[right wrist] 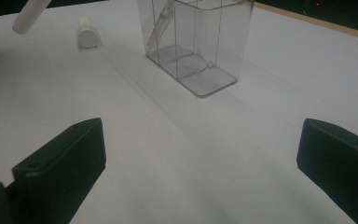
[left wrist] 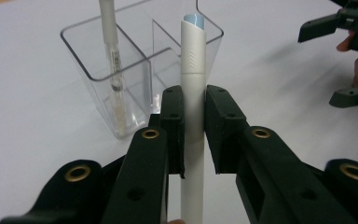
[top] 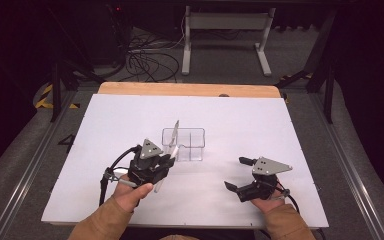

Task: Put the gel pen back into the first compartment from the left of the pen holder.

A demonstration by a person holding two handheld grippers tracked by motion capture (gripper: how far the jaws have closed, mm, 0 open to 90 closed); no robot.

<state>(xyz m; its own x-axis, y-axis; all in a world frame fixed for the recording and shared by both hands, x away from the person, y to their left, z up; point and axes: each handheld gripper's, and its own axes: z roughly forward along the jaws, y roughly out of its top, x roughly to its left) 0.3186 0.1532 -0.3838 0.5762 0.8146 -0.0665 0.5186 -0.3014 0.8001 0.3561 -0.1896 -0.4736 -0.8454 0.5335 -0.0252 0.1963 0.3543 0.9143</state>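
Left hand-held gripper (left wrist: 194, 109) clamps a white pen (left wrist: 193, 70) upright just short of the clear organizer (left wrist: 121, 60), likely lined up to drop in beside the pen (left wrist: 113, 60) already inside. Right hand-held gripper (top: 241, 176) idles wide open, right of the organizer.

Organizer (left wrist: 121, 88): clear glossy plastic, smooth walls.
Pen (left wrist: 193, 93): matt white plastic; ribbed band is seen near the pale blue tip.
Left gripper (left wrist: 194, 112): matt black plastic, brass-coloured inserts.
Table cover (top: 260, 125): matt white sheet.
Table edge (top: 190, 89): wood.
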